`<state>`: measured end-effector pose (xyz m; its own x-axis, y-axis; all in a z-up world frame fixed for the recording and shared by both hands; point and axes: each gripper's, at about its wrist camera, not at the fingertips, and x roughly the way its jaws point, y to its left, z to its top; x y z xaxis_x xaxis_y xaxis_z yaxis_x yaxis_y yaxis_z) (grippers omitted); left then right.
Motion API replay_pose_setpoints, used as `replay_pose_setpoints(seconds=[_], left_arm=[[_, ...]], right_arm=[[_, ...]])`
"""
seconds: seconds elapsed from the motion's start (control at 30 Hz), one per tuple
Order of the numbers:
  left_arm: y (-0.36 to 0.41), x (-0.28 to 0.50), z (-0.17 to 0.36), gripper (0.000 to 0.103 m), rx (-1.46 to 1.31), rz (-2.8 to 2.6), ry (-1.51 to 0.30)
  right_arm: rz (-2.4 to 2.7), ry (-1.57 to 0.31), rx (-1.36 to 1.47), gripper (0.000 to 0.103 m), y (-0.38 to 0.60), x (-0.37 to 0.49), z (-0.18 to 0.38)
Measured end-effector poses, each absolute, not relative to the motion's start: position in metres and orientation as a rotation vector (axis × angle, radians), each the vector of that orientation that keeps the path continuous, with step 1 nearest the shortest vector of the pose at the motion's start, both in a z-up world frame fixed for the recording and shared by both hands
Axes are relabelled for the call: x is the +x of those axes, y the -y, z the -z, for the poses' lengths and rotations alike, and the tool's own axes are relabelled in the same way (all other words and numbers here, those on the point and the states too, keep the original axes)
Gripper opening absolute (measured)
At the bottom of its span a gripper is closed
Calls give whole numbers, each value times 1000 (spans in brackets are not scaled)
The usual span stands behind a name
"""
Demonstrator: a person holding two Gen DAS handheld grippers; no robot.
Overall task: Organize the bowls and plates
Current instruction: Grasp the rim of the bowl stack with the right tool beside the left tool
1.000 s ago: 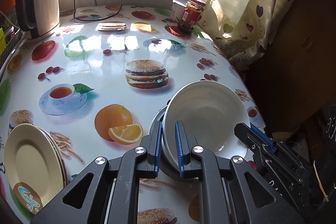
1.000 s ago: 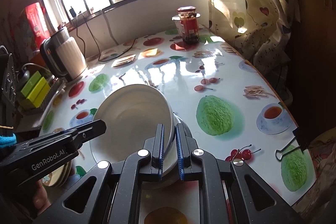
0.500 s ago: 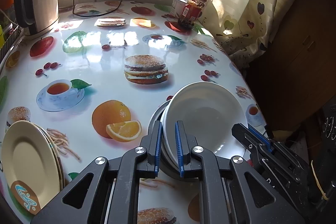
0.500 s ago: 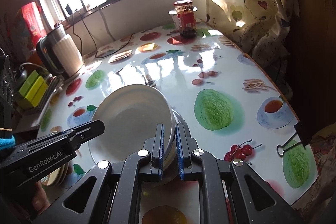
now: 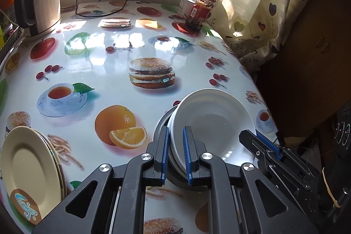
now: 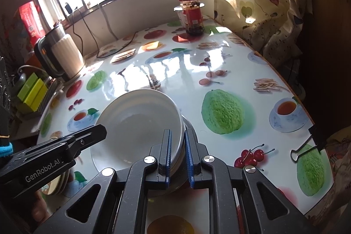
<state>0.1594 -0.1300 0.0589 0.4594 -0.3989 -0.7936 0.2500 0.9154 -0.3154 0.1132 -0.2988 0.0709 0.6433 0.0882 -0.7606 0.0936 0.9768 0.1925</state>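
Both grippers are pinched nearly closed on opposite rims of the same white bowl [image 5: 210, 124], which explains its odd pose: held from two sides, it sits tilted in the mouth of a metal bowl [image 5: 163, 124] instead of lying flat, so it can be steadied and settled into the nest. Seen from its own camera, the left gripper [image 5: 176, 155] has its blue-padded fingers [image 5: 165, 155] straddling the near-left edge, one pad inside the white bowl and one outside, with the grey rim of the metal bowl just beyond its outer finger; whether that pad also clamps the metal rim cannot be told. Across the bowl from it, the right gripper [image 6: 177, 155] grips the opposite edge in the same way, though its jaws have just been easing open a touch, and a sliver of daylight shows beside its right-hand pad, so its hold looks lighter; my judgement is that the release is beginning on that side. Each tool appears in the other's view, reaching in from the far rim. Down to the left of the left gripper, apart from the bowls, a stack of cream plates [image 5: 28, 166] with a blue-and-brown motif lies on the printed tablecloth [image 5: 105, 71], suggesting plates go in one pile and bowls in another. Far ahead of both tools stand an electric kettle [image 5: 39, 1] and a red-labelled jar [image 5: 203, 9] by the window.
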Motion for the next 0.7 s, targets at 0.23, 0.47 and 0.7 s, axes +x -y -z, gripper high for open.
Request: replay_pose_setpoints(seconds=[0.23, 0.47, 0.7], left_arm=[[128, 160, -58, 13, -162, 406, -1012], [127, 153, -62, 21, -125, 395, -968], [121, 144, -68, 32, -117, 378, -928]], right_arm=[[-10, -873, 224, 21, 299, 114, -69], [-6, -861, 229, 37, 299, 112, -69], [-2, -831, 230, 42, 299, 104, -73]])
